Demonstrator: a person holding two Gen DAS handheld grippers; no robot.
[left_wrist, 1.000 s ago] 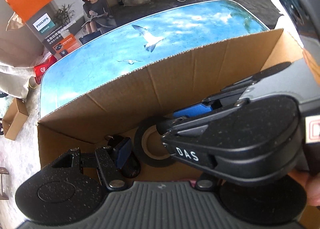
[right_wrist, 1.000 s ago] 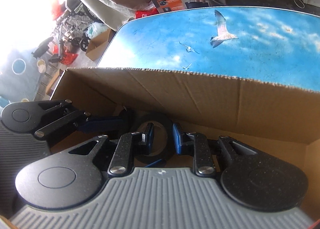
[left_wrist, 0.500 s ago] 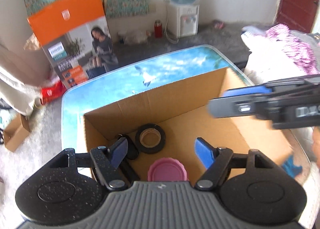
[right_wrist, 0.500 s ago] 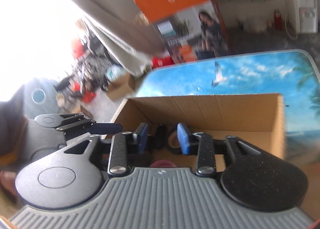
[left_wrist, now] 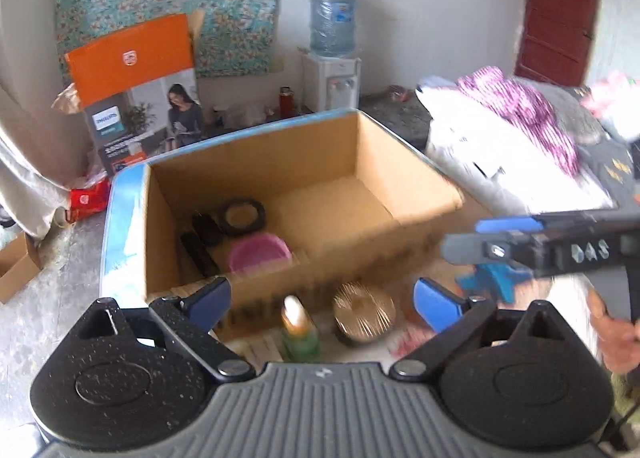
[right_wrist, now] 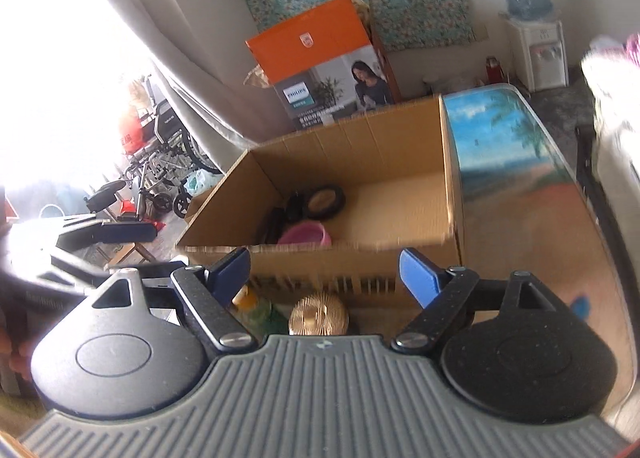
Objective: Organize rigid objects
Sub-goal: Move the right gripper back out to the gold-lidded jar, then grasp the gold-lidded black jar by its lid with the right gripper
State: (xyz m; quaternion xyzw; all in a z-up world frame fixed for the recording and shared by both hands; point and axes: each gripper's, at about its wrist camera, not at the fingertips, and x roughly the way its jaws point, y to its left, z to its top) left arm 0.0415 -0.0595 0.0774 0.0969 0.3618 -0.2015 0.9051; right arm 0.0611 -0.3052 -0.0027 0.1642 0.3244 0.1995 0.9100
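Observation:
An open cardboard box (left_wrist: 400, 162) (right_wrist: 448, 178) stands on the table. Inside lie a black tape roll (left_wrist: 241, 216) (right_wrist: 325, 198), a pink lid (left_wrist: 259, 255) (right_wrist: 306, 236) and black objects (left_wrist: 200, 248). In front of the box stand a round gold tin (left_wrist: 363, 313) (right_wrist: 319, 315) and a small green bottle (left_wrist: 298, 330) (right_wrist: 256, 308). My left gripper (left_wrist: 322, 302) is open and empty, held above these two. My right gripper (right_wrist: 324, 272) is open and empty, also above them; it also shows at the right of the left wrist view (left_wrist: 500, 236).
The table has a sky and beach print (right_wrist: 508, 146). An orange Philips carton (left_wrist: 136, 86) and a water dispenser (left_wrist: 334, 58) stand behind it. A blue object (left_wrist: 494, 282) lies on the table at the right. A wheelchair (right_wrist: 160, 146) stands at the left.
Both grippers have pulled back up and out of the box, and the right one has opened wide. The tape roll stays inside the box. The gold tin and green bottle have come into view.

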